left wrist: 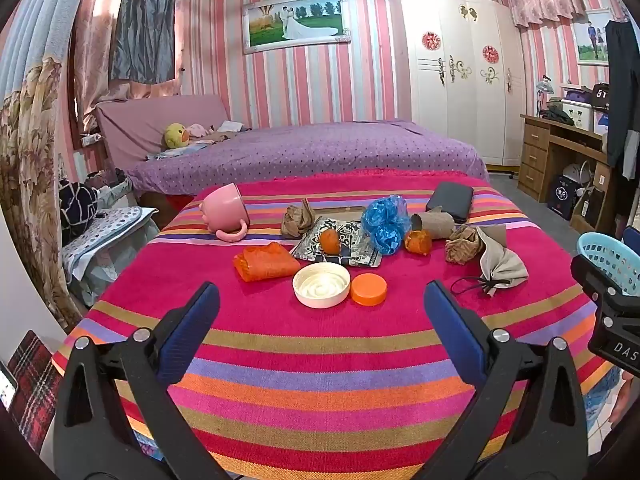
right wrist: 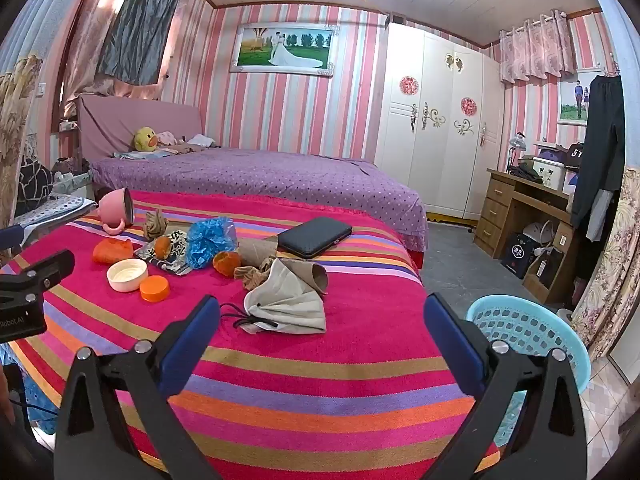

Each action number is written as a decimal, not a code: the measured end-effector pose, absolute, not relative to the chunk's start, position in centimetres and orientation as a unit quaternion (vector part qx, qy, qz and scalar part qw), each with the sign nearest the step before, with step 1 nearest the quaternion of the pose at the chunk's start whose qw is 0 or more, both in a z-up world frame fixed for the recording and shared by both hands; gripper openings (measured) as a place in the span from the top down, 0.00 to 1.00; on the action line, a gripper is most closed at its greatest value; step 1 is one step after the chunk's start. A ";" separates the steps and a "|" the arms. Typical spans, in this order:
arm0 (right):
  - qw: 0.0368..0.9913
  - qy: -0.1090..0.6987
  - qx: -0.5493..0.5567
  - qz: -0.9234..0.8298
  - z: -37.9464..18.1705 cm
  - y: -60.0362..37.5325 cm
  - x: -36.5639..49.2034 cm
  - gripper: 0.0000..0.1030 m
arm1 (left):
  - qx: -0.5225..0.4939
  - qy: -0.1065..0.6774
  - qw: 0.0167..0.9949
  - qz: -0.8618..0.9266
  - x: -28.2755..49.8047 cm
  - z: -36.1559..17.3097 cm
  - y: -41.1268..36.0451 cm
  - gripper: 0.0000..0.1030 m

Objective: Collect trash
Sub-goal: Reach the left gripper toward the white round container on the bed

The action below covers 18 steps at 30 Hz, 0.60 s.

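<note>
Trash lay scattered across the far half of the striped cloth [left wrist: 320,344]. A white lid [left wrist: 321,284] sat open side up, touching an orange cap [left wrist: 369,289]. Behind them lay an orange wrapper [left wrist: 266,261], a printed foil packet [left wrist: 340,242] carrying an orange peel [left wrist: 330,241], crumpled blue plastic [left wrist: 384,220], brown paper wads [left wrist: 462,244] and cardboard tubes [left wrist: 434,224]. A pale blue basket [right wrist: 528,336] stood beside the cloth's right edge.

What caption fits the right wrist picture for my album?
Open right gripper above a striped cloth strewn with trash, blue basket waiting alongside.
</note>
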State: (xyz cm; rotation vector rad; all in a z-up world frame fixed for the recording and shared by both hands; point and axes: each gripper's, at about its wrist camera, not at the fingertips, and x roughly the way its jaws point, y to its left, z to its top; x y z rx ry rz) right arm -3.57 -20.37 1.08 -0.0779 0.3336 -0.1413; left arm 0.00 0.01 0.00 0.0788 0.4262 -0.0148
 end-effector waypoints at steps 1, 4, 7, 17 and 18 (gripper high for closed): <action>0.983 0.166 -0.039 -0.070 1.1 -20.4 -3.6 0.04 | 0.042 0.215 0.976 -0.007 0.1 0.0 0.0 0.04; 0.983 0.166 -0.036 -0.069 1.1 -20.4 -3.6 0.04 | 0.044 0.217 0.975 -0.005 0.2 -0.1 -0.1 0.04; 0.983 0.166 -0.028 -0.066 0.8 -20.8 -3.3 0.04 | 0.051 0.215 0.975 -0.004 0.1 0.0 -0.4 0.04; 0.982 0.176 -0.022 -0.069 1.1 -21.6 -2.7 0.04 | 0.053 0.238 0.970 0.002 1.8 0.1 0.5 0.04; 0.982 0.175 -0.024 -0.070 1.3 -21.6 -2.6 0.04 | 0.053 0.241 0.969 0.001 2.1 0.3 0.6 0.04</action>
